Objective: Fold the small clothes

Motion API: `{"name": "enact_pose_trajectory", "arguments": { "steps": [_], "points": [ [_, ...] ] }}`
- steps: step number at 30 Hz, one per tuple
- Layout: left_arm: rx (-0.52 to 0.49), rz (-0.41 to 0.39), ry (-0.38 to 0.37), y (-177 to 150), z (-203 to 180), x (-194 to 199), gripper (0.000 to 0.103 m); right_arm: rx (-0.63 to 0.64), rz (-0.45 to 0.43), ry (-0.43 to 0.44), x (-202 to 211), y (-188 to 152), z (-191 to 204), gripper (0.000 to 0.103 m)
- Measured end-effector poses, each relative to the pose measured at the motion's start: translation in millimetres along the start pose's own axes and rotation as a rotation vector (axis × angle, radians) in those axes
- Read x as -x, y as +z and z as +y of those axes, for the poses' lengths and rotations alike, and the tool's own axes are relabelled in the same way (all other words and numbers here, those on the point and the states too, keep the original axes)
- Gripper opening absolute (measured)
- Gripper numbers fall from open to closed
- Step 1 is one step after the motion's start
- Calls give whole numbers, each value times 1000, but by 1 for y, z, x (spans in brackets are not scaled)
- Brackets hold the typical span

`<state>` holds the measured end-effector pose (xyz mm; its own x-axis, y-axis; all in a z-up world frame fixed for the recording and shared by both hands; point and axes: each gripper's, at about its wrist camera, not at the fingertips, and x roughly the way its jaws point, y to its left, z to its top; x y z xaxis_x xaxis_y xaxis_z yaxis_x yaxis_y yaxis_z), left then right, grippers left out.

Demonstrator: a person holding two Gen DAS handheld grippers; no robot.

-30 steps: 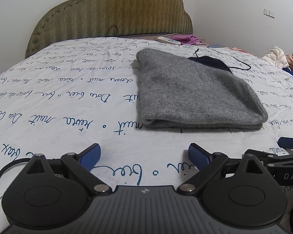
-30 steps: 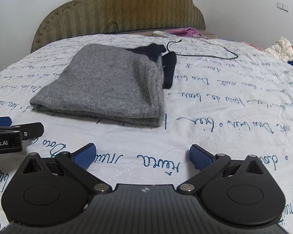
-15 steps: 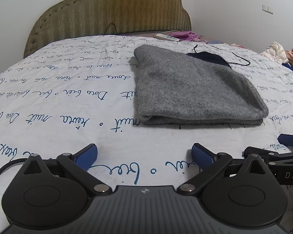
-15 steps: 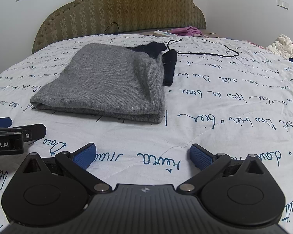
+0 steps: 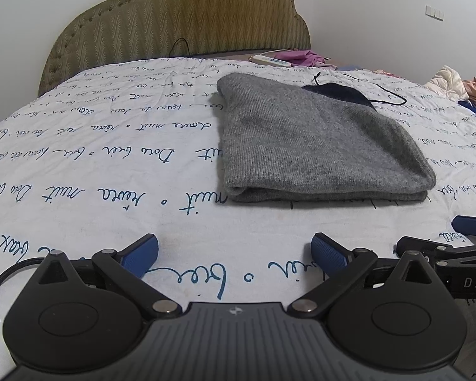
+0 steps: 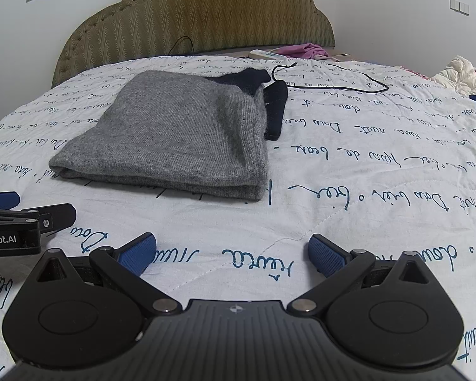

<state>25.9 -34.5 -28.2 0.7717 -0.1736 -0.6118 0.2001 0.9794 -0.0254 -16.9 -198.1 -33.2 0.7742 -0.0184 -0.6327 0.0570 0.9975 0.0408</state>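
Big white quilt (image 5: 111, 158) with blue handwriting covers the bed, and the folded grey sweater (image 5: 317, 146) lies flat on it with a dark garment (image 6: 276, 108) touching its far edge. Nearer the cameras, left gripper (image 5: 234, 252) and right gripper (image 6: 231, 250) both have jaws wide apart, nothing between them.

The left gripper (image 6: 12, 219) reads "Robot.AI", the right gripper (image 5: 460, 254) "DAS". The bedspread (image 6: 365, 165) bears blue cursive, hard to read.
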Motion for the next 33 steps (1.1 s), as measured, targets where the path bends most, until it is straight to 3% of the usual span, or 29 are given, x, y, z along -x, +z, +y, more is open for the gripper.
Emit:
{"name": "enact_pose_trajectory", "arguments": {
  "steps": [33],
  "points": [
    [-13,7,10,0,-2,-2,103,0,0,0,0,0,0,103]
  ]
}}
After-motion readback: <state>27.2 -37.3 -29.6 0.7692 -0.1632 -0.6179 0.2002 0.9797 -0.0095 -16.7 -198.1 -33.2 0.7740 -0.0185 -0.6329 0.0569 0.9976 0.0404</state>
